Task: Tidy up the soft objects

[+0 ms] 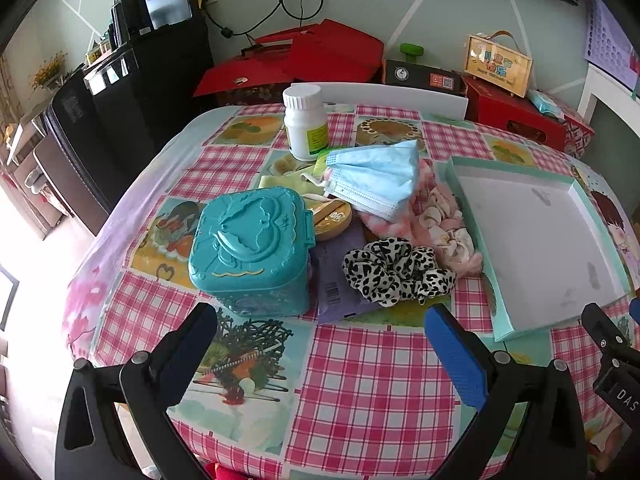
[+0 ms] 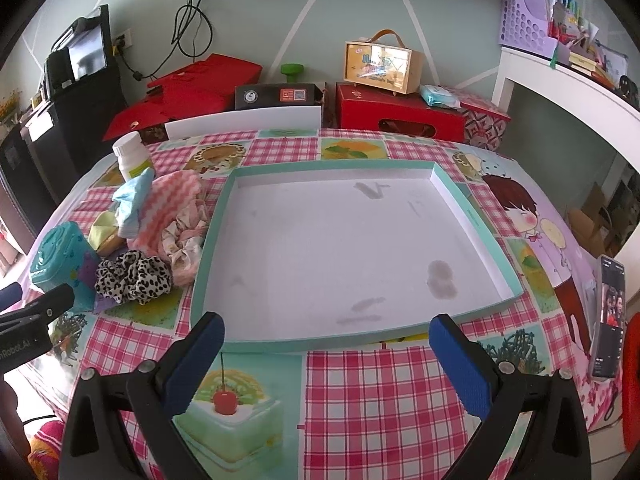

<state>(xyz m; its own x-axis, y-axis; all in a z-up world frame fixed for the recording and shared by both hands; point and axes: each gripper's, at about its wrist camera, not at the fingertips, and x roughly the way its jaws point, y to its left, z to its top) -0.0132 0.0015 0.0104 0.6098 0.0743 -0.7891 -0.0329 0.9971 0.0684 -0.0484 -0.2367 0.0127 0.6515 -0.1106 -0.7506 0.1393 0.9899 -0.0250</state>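
Left tongs [image 1: 320,344] apart above the counter [image 1: 372,380], holding nothing. Right tongs [image 2: 326,356] apart too, just before the shallow box [image 2: 472,208]. Leopard scrunchie [image 1: 396,276] at 12 o'clock from the left tongs, beside the teal case [image 1: 250,248]. Blue masks [image 1: 372,180] on a pink cloth [image 2: 168,204], further at 12 o'clock.

— What can't you make out?
— The purple packet [image 1: 334,280] lies mostly under the teal tin [image 1: 250,250] and the leopard scrunchie [image 1: 396,270]. The yellow cloth [image 1: 280,180] is half buried under the face masks [image 1: 374,182].
— Anything cut off?
— The phone [image 2: 610,318] on the right; its screen is too small to read.
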